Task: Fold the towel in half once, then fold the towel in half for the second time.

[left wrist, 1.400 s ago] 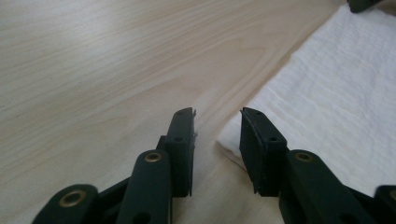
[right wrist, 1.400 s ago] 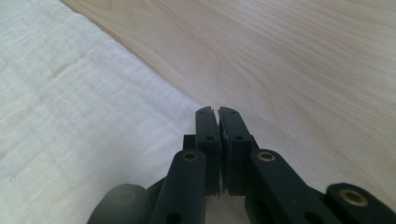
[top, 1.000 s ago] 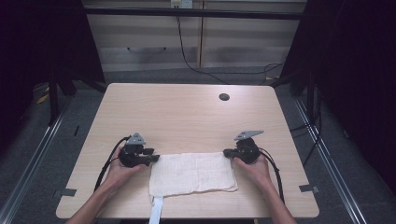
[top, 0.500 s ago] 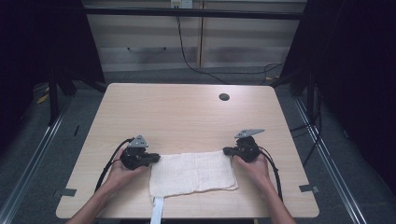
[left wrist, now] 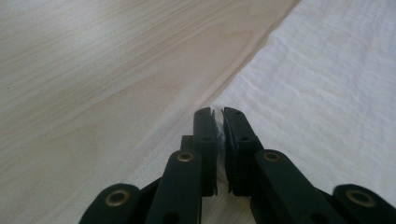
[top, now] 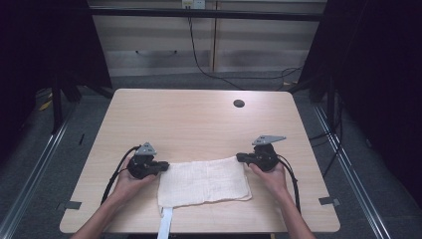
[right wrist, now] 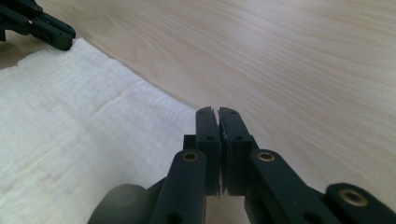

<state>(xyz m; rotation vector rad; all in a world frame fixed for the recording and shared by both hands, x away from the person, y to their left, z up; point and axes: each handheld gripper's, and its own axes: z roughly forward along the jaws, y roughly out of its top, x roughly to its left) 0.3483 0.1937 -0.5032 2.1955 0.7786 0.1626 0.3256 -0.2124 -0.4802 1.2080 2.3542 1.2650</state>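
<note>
From the high view, a white cloth [top: 204,181] lay flat on the near half of the table [top: 199,119], a white strip [top: 166,224] hanging from its near left corner over the table's front edge. The left tool [top: 164,167] sat at the cloth's far left corner and the right tool [top: 240,157] at its far right corner, each held in a hand that came in from the bottom. A small dark round hole [top: 239,103] showed in the tabletop towards the far right, well apart from the cloth.

In the left gripper view, the left tool [left wrist: 219,112] had just been closing, and its jaws stood clenched on the cloth [left wrist: 322,88], a thin fold of white fabric pinched between the pads at the cloth's edge. Bare wood lay to the left of it.

In the right gripper view, the right tool [right wrist: 218,110] was likewise clenched, its jaws pressed together at the corner of the cloth [right wrist: 70,126], with a sliver of fabric between them. The cloth spread away to the left, and the left tool [right wrist: 63,39] rested on its far corner at the top left of that view.
</note>
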